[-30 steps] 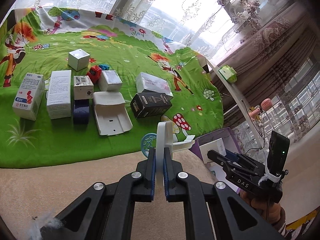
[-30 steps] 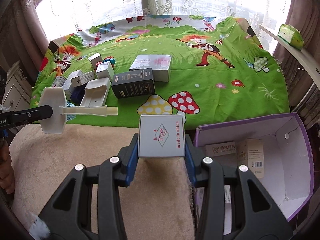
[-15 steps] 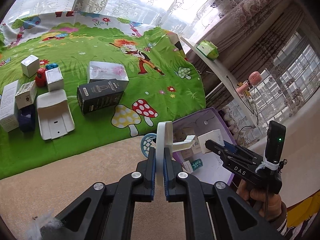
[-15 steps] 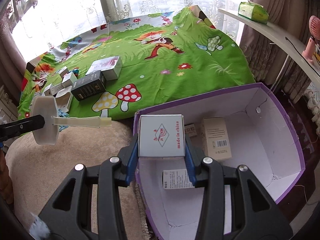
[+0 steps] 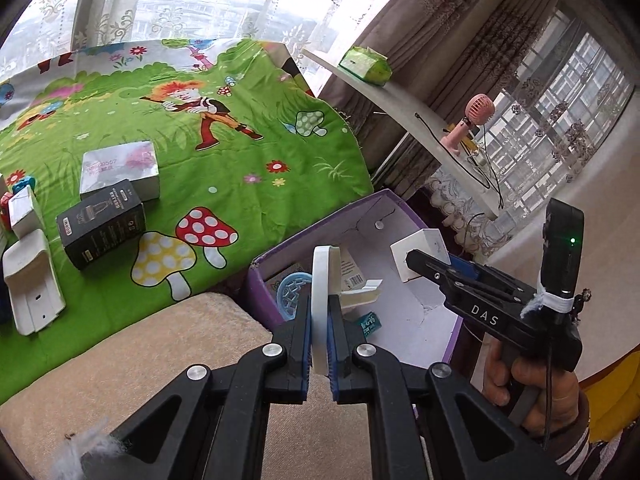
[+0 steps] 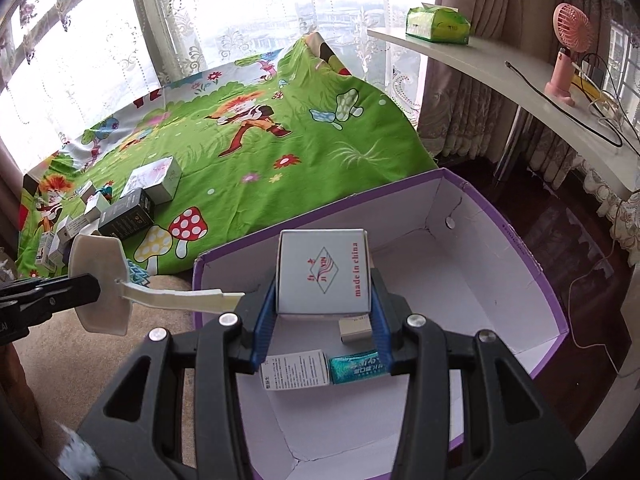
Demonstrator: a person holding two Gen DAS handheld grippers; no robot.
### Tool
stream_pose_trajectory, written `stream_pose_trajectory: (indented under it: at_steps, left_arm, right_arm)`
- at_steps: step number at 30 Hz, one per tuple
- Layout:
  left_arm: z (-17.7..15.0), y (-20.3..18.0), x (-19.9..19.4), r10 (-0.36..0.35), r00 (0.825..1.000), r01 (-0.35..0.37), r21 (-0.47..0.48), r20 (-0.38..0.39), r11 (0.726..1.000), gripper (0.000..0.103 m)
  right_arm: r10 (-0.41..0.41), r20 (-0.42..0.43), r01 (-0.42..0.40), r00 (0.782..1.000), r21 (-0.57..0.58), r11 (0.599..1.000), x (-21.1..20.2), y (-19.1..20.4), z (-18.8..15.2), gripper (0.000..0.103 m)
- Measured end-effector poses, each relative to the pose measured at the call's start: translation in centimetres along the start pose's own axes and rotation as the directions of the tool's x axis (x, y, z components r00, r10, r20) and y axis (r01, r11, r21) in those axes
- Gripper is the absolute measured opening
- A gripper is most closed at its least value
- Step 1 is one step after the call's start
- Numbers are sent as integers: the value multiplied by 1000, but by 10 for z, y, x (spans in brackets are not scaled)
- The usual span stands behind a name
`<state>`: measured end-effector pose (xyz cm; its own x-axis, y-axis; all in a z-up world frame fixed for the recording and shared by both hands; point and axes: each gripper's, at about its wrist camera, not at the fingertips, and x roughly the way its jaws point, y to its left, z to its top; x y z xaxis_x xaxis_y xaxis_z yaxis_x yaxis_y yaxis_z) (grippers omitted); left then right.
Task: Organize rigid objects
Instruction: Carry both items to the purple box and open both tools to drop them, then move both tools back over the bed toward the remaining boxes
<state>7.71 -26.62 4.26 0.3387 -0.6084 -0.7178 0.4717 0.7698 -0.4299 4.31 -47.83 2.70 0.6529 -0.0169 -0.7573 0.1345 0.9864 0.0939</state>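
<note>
My left gripper is shut on a white plastic bracket, a flat plate with an arm sticking out to the right. It hangs over the near left corner of the purple cardboard box. The right gripper is shut on a small white carton printed "made in china", held above the inside of the purple box. The same bracket shows at the left of the right wrist view, and the white carton shows in the left wrist view. A few small packets lie on the box floor.
Several boxes stay on the green cartoon blanket: a black carton, a silver box, a white plastic holder. A beige rug lies below me. A curved white shelf carries a pink fan and a green pack.
Both grippers have swung to the right, from over the rug and blanket edge to above the purple box, each still gripping its object. The box now fills the right wrist view.
</note>
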Motion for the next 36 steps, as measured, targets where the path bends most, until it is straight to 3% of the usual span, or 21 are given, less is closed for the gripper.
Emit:
stream_pose_trajectory:
  at_steps: [7, 13, 21, 24, 26, 36]
  left_arm:
    - [0, 2, 8, -5, 1000, 4, -19, -16, 1000, 16]
    - [0, 4, 5, 7, 1000, -7, -27, -12, 1000, 16]
    - [0, 10, 3, 2, 1000, -3, -55, -7, 998, 17]
    - [-1, 16, -1, 9, 1000, -9, -78, 4, 997, 29]
    - [-1, 20, -5, 15, 1000, -13, -91, 20, 996, 43]
    - [-3, 54, -33, 73, 993, -58, -160, 88, 985, 47]
  right_arm:
    - [-27, 0, 27, 1000, -6, 1000, 0, -3, 2, 57]
    - [19, -11, -19, 1000, -8, 1000, 3, 2, 0, 58]
    - [57, -21, -57, 998, 12, 998, 4, 6, 0, 69]
    - [66, -27, -65, 997, 9, 998, 5, 9, 0, 69]
    - [72, -30, -72, 997, 5, 997, 6, 12, 0, 70]
    - [111, -47, -113, 993, -45, 993, 10, 46, 0, 76]
